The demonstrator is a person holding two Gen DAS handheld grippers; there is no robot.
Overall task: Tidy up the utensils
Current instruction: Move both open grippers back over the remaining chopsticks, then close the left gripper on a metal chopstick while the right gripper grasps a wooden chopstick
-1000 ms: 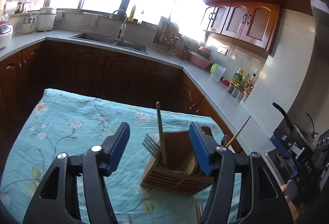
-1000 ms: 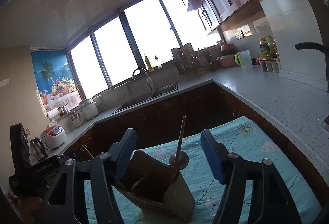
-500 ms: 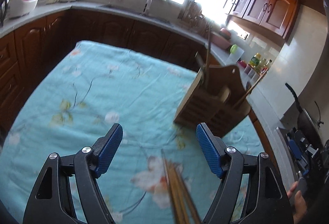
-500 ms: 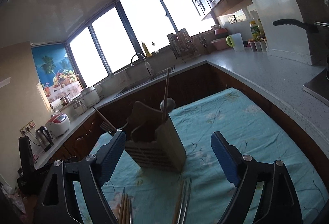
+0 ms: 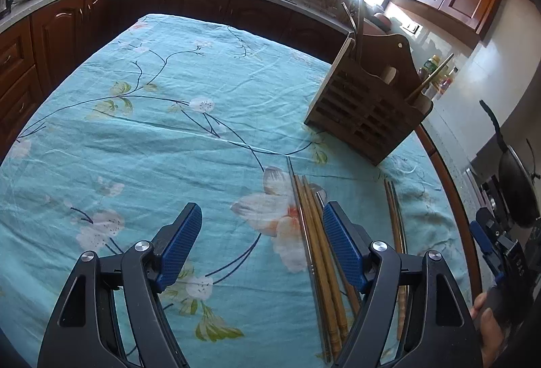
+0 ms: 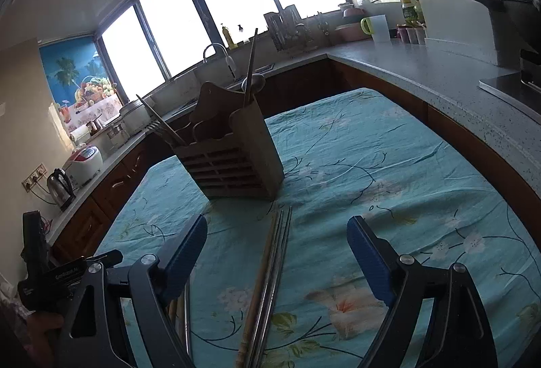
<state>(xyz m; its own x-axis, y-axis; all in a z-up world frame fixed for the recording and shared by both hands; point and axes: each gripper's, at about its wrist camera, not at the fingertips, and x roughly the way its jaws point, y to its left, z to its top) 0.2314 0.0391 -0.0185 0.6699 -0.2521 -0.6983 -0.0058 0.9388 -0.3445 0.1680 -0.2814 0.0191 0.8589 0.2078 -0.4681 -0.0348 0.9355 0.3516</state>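
left gripper [image 5: 262,246]: jaws wide apart, nothing between the blue pads, hovering over the tablecloth [image 5: 142,131].
right gripper [image 6: 277,248]: jaws wide apart, holding nothing; a bundle of chopsticks [image 6: 270,283] lies on the cloth in the gap between its fingers, not touched.
utensil holder [image 5: 368,104]: wooden, slatted front, standing upright near the table's far right corner as the left camera sees it; well apart from both grippers.
in holder: long handles stick up out of it; fork [image 6: 159,124] leans out one side, a round spoon bowl [image 6: 253,82] shows at the top.
loose chopsticks, left view: wooden set [image 5: 318,253] flat on the cloth, just beside the left gripper's right finger, running under it; second set [image 5: 394,216] nearer the table's right edge.
left view only: both loose sets at once, pan [image 5: 517,189] at far right, the other gripper body [image 5: 500,253] in a hand.
right view only: fork tines, kettle [image 6: 61,187], rice cooker [image 6: 84,162], fruit poster [image 6: 84,91], jug with green handle [image 6: 375,26] on the counter.
both views: sink tap [image 6: 219,58], dish rack by the window.
writing: "GenRobot.AI" on the gripper body [image 6: 66,273] at the right view's left edge; white letters on the other body in the left view, too small to read.
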